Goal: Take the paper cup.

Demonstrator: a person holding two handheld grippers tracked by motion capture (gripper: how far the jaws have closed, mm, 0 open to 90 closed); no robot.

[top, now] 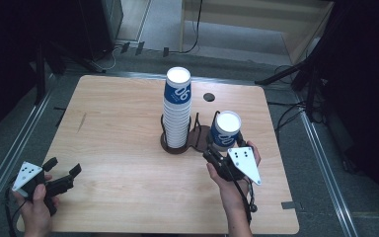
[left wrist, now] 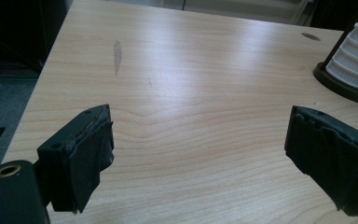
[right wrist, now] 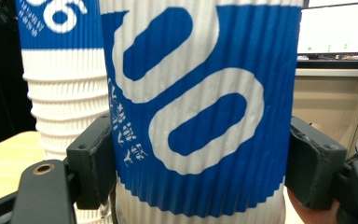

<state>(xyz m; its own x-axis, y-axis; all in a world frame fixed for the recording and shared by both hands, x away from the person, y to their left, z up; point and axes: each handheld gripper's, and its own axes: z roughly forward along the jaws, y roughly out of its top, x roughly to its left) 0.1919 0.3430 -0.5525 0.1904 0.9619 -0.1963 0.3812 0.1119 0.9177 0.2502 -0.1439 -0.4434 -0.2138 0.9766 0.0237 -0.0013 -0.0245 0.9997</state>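
Your right gripper point(top: 220, 148) clamps a blue cup point(top: 226, 129); your left gripper point(top: 65, 170) gapes wide, empty, above the table point(top: 118, 128).

Left gripper point(top: 64, 170) held low near the table's point(top: 118, 148) near-left corner, jaws spread wide with nothing between them, left hand point(top: 34, 202) wrapped around its grip. Right gripper point(top: 222, 150) raised near the table's right edge, jaws clamped on a cup point(top: 226, 129), right hand point(top: 232, 182) behind.
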